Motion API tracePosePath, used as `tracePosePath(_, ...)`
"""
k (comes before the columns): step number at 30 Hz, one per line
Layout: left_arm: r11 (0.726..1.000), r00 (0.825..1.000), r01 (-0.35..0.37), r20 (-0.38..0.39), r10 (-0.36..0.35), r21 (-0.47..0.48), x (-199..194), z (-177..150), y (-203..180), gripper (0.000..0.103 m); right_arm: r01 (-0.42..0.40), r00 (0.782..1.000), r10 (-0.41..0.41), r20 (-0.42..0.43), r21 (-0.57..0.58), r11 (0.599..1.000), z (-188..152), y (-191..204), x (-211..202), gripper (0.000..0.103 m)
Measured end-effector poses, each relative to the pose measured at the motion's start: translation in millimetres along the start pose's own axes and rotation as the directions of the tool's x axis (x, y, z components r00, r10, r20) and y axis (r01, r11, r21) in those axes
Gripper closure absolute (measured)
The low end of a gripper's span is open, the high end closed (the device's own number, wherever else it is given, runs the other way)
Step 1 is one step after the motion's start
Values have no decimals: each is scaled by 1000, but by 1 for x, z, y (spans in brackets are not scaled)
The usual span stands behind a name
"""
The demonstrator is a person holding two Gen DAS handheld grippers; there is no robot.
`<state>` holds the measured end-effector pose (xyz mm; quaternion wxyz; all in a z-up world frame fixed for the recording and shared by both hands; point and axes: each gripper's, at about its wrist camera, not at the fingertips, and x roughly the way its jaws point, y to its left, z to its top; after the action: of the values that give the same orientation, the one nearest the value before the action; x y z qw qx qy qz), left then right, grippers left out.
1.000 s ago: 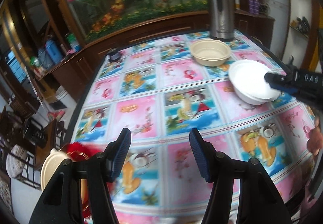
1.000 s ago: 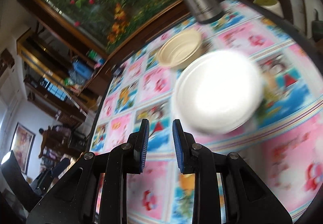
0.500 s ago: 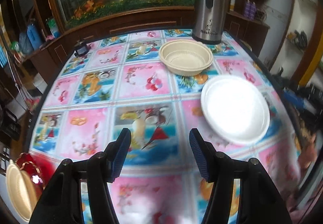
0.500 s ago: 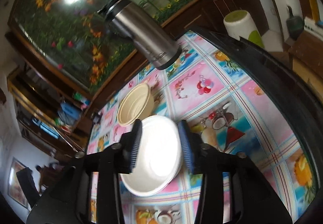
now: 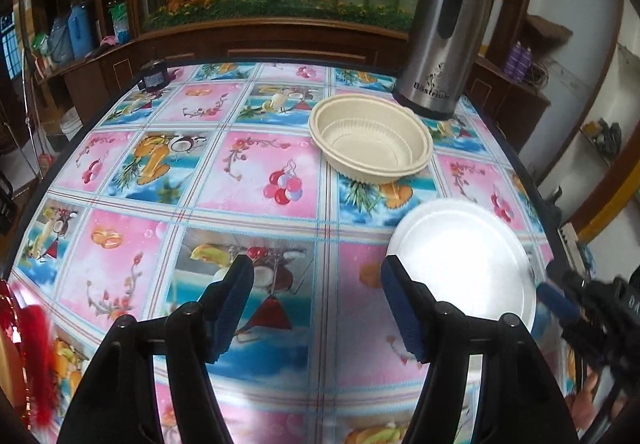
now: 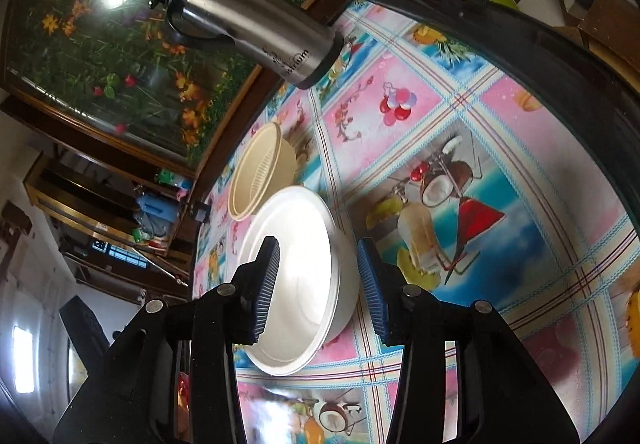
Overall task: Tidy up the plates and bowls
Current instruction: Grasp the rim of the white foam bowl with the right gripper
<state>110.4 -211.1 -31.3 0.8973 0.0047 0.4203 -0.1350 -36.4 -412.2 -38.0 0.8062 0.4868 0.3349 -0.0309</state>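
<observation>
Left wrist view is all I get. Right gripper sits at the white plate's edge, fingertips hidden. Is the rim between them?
Observer: Yes. In the right wrist view the white plate has its rim between the fingers of the right gripper, one finger over the plate, one outside it.
Operator: Clamped?
Observer: It doesn't look so. The outer pad appears just clear of the rim, so I read no squeeze.
Operator: Is the plate as flat as it looks here?
Observer: No. Side-on it shows a raised wall, more like a shallow dish.
</observation>
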Motion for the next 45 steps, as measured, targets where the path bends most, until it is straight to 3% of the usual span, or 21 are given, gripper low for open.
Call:
tracePosePath(5, 1000, 999, -17, 29, 17, 5, 10, 0, -7, 29, 23, 1000, -23, -5, -19, 1000, -2, 3, 6, 63)
tracePosePath(23, 1000, 1000, 13, 5, -13, -27, 37, -6, 0, 27, 124, 992, -124, 12, -104, 987, -9, 12, 19, 63)
tracePosePath(29, 999, 999, 42, -26, -42, -15, 44, -9, -1, 27, 193, 981, -192, 23, -159, 968, -14, 18, 27, 63)
tracePosePath(35, 996, 994, 91, -67, -90, 6, 49, -14, -7, 24, 225, 973, -232, -9, -199, 954, -17, 18, 41, 88)
tracePosePath(45, 994, 990, 109, -99, -105, 32, 53, -20, -12, 24, 242, 966, -258, -17, -292, 925, -27, 30, 53, 93)
